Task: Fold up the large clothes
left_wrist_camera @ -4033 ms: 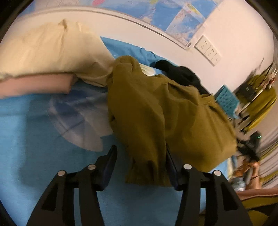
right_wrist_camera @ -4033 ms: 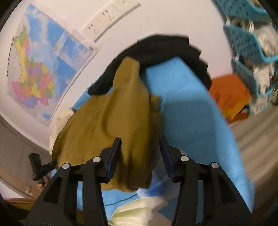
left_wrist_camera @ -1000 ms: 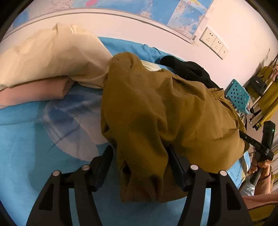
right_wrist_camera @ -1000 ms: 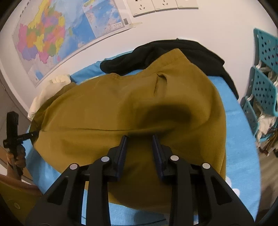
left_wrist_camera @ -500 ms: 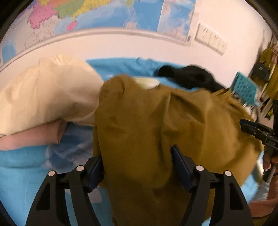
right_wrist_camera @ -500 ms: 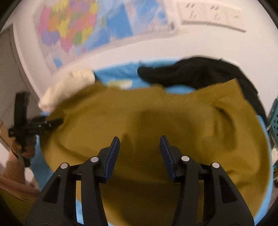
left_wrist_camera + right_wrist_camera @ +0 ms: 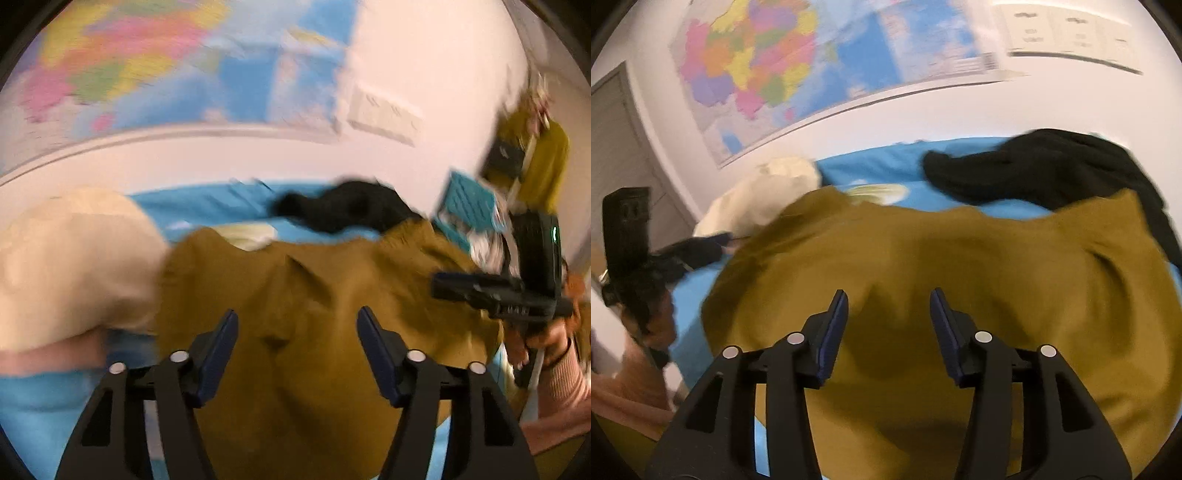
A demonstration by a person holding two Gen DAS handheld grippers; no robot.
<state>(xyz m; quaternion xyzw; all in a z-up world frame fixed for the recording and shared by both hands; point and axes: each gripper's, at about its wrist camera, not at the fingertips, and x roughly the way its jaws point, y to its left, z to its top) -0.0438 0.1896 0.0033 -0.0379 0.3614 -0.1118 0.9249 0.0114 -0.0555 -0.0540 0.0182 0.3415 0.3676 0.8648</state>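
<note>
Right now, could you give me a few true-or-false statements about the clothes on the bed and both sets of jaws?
1. The olive-brown garment lies spread on the blue bed sheet. True.
2. A black garment lies beyond it, toward the wall. True.
3. The right gripper clamps a white towel. False: its jaws stand open over the olive-brown garment.
4. The left gripper is shut. False: its jaws stand apart.
5. A map hangs on the wall. True.

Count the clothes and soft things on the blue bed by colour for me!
Olive-brown garment: 1
Black garment: 1
Cream fabric bundle: 1
Pink fabric, folded under the cream one: 1
Total: 4, all on the blue bedsheet.
</note>
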